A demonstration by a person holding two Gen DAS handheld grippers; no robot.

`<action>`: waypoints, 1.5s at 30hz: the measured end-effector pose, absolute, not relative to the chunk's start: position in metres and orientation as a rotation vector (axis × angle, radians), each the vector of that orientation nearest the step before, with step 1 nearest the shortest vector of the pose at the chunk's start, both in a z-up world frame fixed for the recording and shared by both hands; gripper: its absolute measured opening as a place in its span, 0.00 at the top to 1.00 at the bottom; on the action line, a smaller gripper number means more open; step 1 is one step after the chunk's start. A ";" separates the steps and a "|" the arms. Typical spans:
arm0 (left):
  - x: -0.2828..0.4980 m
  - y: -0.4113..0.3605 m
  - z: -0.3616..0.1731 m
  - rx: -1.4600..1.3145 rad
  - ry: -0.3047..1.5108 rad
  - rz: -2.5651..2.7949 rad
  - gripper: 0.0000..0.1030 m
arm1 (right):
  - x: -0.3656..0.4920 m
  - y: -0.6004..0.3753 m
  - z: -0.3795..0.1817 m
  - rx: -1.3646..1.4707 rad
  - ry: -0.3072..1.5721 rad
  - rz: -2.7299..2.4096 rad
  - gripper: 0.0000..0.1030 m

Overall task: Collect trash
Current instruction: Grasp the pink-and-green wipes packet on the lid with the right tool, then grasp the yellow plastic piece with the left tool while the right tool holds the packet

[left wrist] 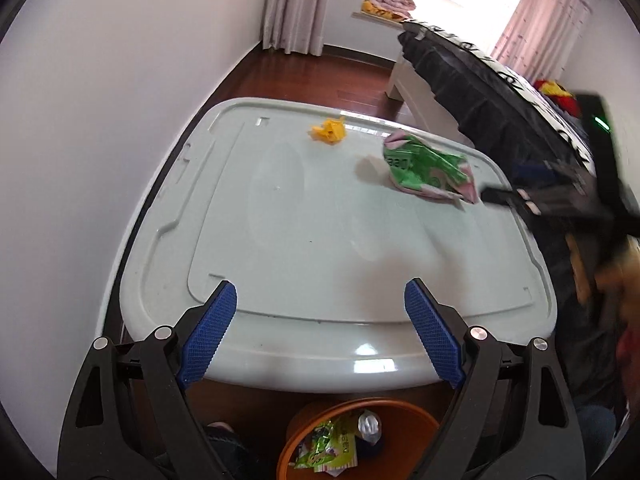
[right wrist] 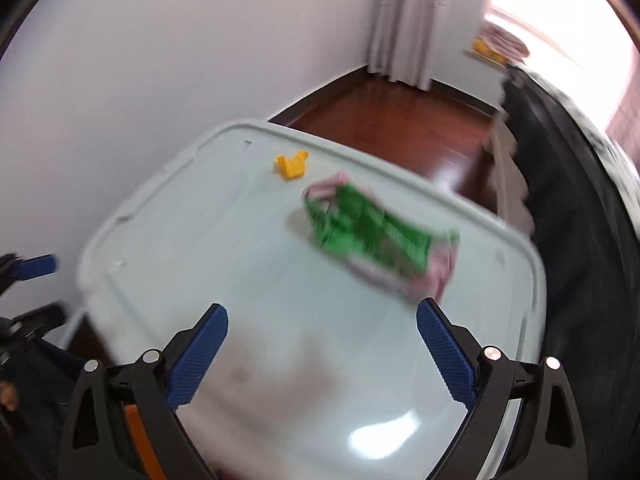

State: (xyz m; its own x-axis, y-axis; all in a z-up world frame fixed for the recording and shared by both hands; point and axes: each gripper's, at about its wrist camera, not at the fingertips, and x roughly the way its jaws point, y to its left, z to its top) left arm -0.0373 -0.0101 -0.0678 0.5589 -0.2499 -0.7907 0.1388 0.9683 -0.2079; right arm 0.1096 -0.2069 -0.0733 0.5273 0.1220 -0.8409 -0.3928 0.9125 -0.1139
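Note:
A crumpled green and pink wrapper lies on the pale lid of a storage box, toward its far right. A small yellow scrap sits near the lid's far edge. My left gripper hangs open over the lid's near edge with nothing between its blue pads. My right gripper is open and empty too, just short of the wrapper; in the left wrist view it shows blurred at the right. An orange bin holding wrappers stands below the lid's near edge.
A white wall runs along the left. A bed with dark bedding stands close on the right. Dark wooden floor lies beyond the box, with curtains at the back.

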 end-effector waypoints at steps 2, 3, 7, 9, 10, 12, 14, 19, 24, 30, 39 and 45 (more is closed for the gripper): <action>-0.037 -0.007 -0.071 -0.132 0.961 -0.223 0.19 | 0.142 -0.200 -0.085 -0.414 0.984 0.304 0.05; -0.034 -0.006 -0.073 -0.136 0.968 -0.227 0.19 | 0.159 -0.197 -0.093 -0.460 1.001 0.297 0.05; -0.026 -0.008 -0.075 -0.117 0.976 -0.234 0.19 | 0.204 -0.189 -0.129 -0.599 1.078 0.284 0.05; -0.025 -0.010 -0.075 -0.104 0.976 -0.236 0.19 | 0.221 -0.186 -0.150 -0.661 1.119 0.271 0.05; -0.024 -0.010 -0.075 -0.103 0.975 -0.237 0.19 | 0.227 -0.186 -0.157 -0.676 1.136 0.265 0.05; -0.023 -0.012 -0.076 -0.100 0.975 -0.245 0.19 | 0.237 -0.187 -0.172 -0.670 1.186 0.265 0.07; -0.021 -0.013 -0.077 -0.098 0.977 -0.247 0.19 | 0.236 -0.190 -0.175 -0.642 1.187 0.276 0.09; -0.021 -0.016 -0.077 -0.095 0.980 -0.245 0.19 | 0.224 -0.201 -0.171 -0.550 1.212 0.285 0.83; -0.027 -0.021 -0.074 -0.043 0.948 -0.222 0.19 | 0.187 -0.213 -0.154 -0.456 1.162 0.268 0.85; -0.025 -0.024 -0.071 -0.002 0.909 -0.170 0.19 | 0.105 -0.235 -0.097 -0.263 1.041 0.209 0.85; -0.019 -0.054 -0.071 0.045 0.898 -0.192 0.19 | -0.051 -0.258 -0.026 -0.019 0.884 0.246 0.85; 0.033 -0.084 -0.072 0.087 0.924 -0.233 0.19 | -0.085 -0.281 -0.031 0.113 0.839 0.249 0.85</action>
State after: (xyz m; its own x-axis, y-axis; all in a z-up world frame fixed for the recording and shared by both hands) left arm 0.0326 -0.0836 -0.0720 0.5794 -0.1615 -0.7989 0.2363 0.9714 -0.0250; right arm -0.0855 -0.2807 -0.0308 0.6416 0.2622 -0.7209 -0.1735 0.9650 0.1966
